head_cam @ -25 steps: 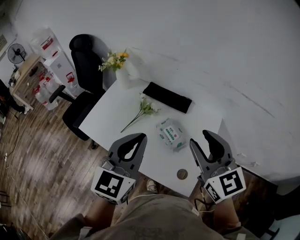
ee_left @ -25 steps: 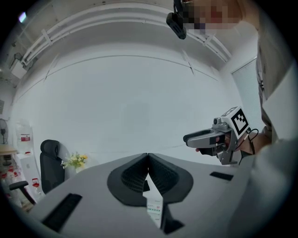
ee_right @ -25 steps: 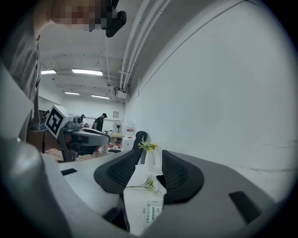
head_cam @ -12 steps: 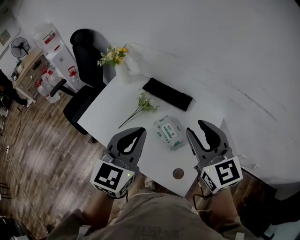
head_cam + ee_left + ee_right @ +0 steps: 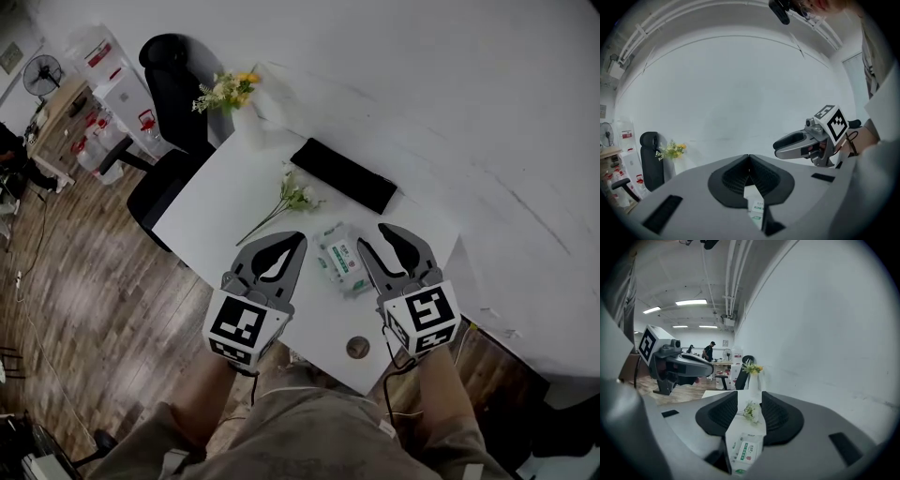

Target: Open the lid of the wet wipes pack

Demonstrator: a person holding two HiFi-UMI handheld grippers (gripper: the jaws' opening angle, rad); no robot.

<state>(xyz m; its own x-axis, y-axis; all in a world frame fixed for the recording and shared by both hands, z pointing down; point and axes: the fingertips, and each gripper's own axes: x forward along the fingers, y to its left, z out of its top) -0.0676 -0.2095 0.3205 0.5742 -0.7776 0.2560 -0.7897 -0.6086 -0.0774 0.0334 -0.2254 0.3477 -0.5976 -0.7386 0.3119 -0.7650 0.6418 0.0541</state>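
The wet wipes pack [image 5: 342, 261], white with a green label, lies flat on the white table [image 5: 225, 220] with its lid down. My left gripper [image 5: 298, 239] hovers just left of the pack. Its jaws meet at the tips and hold nothing; in the left gripper view [image 5: 749, 157] the pack [image 5: 757, 208] shows below them. My right gripper [image 5: 373, 236] hovers at the pack's right edge with its jaws apart. In the right gripper view [image 5: 749, 397] the pack [image 5: 745, 448] lies low between the jaws, and the pads do not touch it.
A black flat case [image 5: 345, 175] lies at the table's far side. A loose flower sprig [image 5: 286, 208] lies left of the pack and a vase of flowers [image 5: 230, 94] stands at the far corner. A small round disc [image 5: 357, 348] sits near the front edge. A black chair [image 5: 173, 103] stands at the left.
Both grippers have moved forward and down over the table. They now flank the pack instead of hanging near the front edge.
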